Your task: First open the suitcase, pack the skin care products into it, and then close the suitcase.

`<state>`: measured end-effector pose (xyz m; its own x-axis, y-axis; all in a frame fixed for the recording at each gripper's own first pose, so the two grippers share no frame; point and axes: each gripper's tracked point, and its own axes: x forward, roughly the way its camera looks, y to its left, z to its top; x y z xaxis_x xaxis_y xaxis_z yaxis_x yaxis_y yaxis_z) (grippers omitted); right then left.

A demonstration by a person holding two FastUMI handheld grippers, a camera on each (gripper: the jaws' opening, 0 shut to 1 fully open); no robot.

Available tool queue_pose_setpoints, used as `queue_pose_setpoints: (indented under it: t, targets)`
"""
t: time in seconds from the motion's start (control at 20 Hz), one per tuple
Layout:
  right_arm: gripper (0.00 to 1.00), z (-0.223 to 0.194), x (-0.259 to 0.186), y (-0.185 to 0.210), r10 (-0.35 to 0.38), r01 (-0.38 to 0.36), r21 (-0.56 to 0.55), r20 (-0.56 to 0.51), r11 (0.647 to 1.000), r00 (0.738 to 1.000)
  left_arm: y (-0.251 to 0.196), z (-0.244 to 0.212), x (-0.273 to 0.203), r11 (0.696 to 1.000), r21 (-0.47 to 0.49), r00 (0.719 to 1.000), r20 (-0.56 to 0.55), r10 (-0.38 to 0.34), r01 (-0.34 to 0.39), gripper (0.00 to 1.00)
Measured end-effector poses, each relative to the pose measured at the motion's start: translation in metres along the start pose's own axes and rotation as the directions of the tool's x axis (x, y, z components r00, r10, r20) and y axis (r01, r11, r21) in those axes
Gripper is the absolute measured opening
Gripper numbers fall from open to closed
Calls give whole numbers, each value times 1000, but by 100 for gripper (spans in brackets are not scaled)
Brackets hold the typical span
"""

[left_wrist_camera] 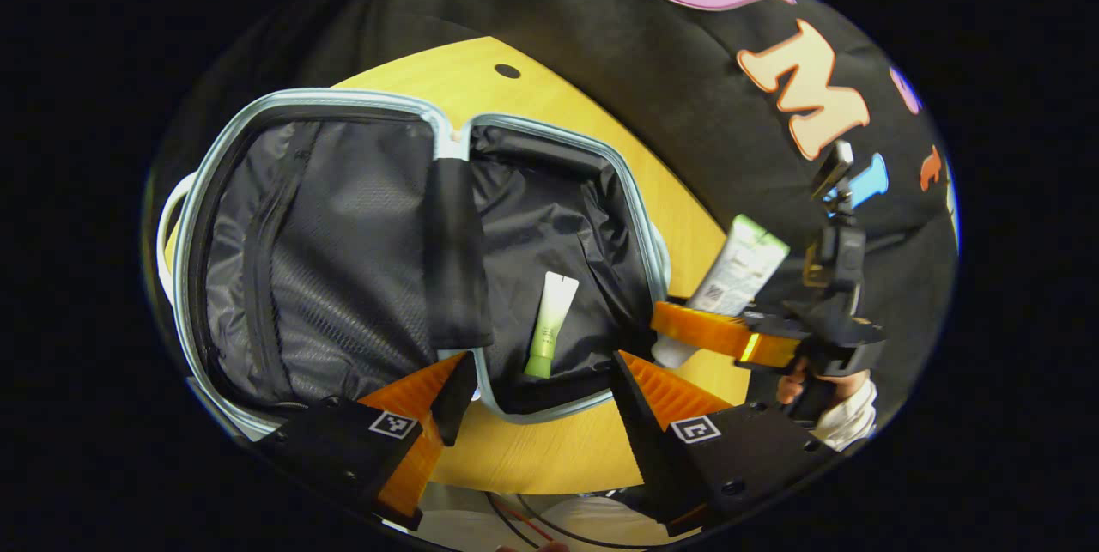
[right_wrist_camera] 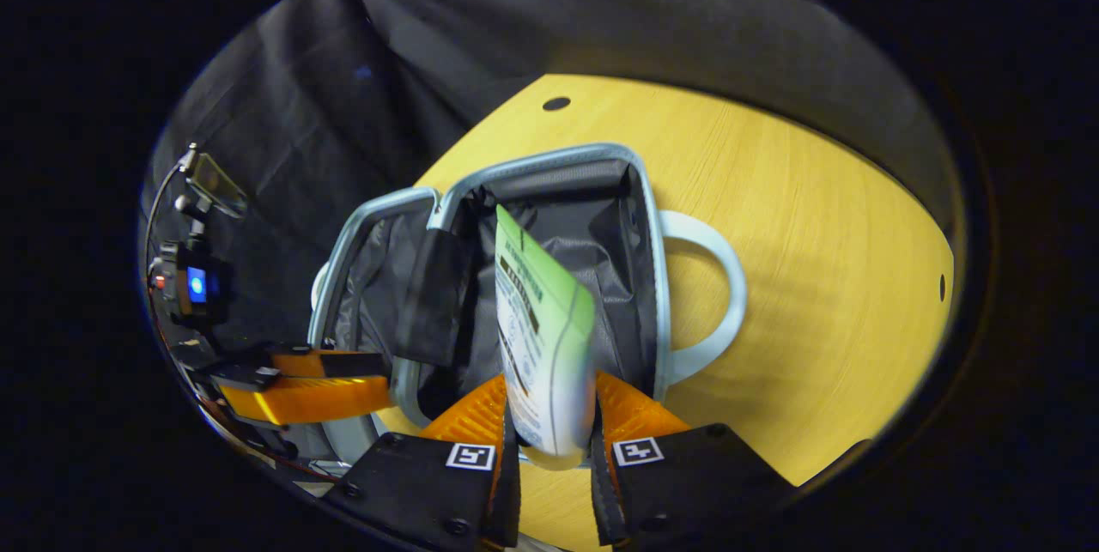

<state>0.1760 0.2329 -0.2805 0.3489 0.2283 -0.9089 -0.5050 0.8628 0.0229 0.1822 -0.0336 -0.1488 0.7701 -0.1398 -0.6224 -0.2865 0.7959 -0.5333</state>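
Observation:
The suitcase [left_wrist_camera: 283, 277] lies open on the table, with a pale blue rim and black lining. A small white and green tube [left_wrist_camera: 549, 324] rests in its right half. My left gripper [left_wrist_camera: 541, 389] hovers open over the near rim, one finger on each side of that tube, gripping nothing. My right gripper [right_wrist_camera: 551, 393] is shut on a larger white tube with a green cap end [right_wrist_camera: 541, 337], held upright over the near edge of the suitcase [right_wrist_camera: 618, 217]. In the left gripper view the right gripper [left_wrist_camera: 678, 333] and its larger tube [left_wrist_camera: 743, 269] sit just right of the case.
The yellow wooden table [right_wrist_camera: 816, 234] has bare room right of the case, with small round holes [right_wrist_camera: 556, 104] near its far edge. A pale suitcase handle [right_wrist_camera: 717, 294] sticks out to the right. The left gripper [right_wrist_camera: 378, 380] hangs at the case's left. A hand [left_wrist_camera: 794, 385] holds the right gripper.

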Motion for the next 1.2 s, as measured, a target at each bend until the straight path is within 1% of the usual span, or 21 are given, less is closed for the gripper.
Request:
queue_pose_setpoints:
  t: [0.05,0.1,0.15,0.2,0.3,0.5,0.65,0.8,0.9,1.0,1.05,1.1,1.15,1.2]
  targets:
    - [31,-7,10,0,-9,9,-5,-31,1000,999,7,2,-6,1000,-14,1000,14,7,-7,91]
    - [35,-11,19,-2,-25,25,-14,-50,1000,998,13,4,-11,1000,-23,1000,26,17,-17,91]
    - [36,-13,24,-6,-39,38,-21,-62,999,997,17,5,-16,999,-31,999,37,24,-22,91]
    - [31,-15,27,-7,-46,44,-23,-74,999,996,21,7,-20,999,-39,999,46,28,-26,91]
    - [31,-17,33,-9,-60,58,-22,-87,998,994,28,9,-28,998,-47,998,55,36,-33,91]
    - [32,-20,40,-13,-83,81,-30,-91,996,992,43,16,-43,997,-62,995,76,60,-56,91]
    - [39,-25,41,-15,-88,85,-37,-88,996,992,56,31,-61,995,-81,991,112,72,-63,91]
    - [37,-20,31,-8,-63,62,-21,-52,998,997,83,52,-81,989,-115,980,162,111,-93,92]
    - [65,-13,16,1,-28,28,-2,11,1000,1000,106,69,-97,982,-142,968,203,148,-120,91]
    - [86,1,-5,3,-14,14,-1,125,1000,992,136,84,-111,972,-172,950,237,201,-163,91]
    - [96,4,-18,-1,-22,23,-2,183,1000,983,154,89,-118,964,-189,941,248,230,-186,91]
    - [93,8,-31,-6,-40,42,-1,239,999,970,169,93,-123,956,-207,933,254,256,-206,91]
    - [93,10,-48,-12,-54,57,-1,296,998,954,186,96,-128,948,-226,924,258,281,-225,87]
    - [93,11,-63,-16,-68,70,5,346,998,936,200,98,-132,940,-242,918,258,302,-241,91]
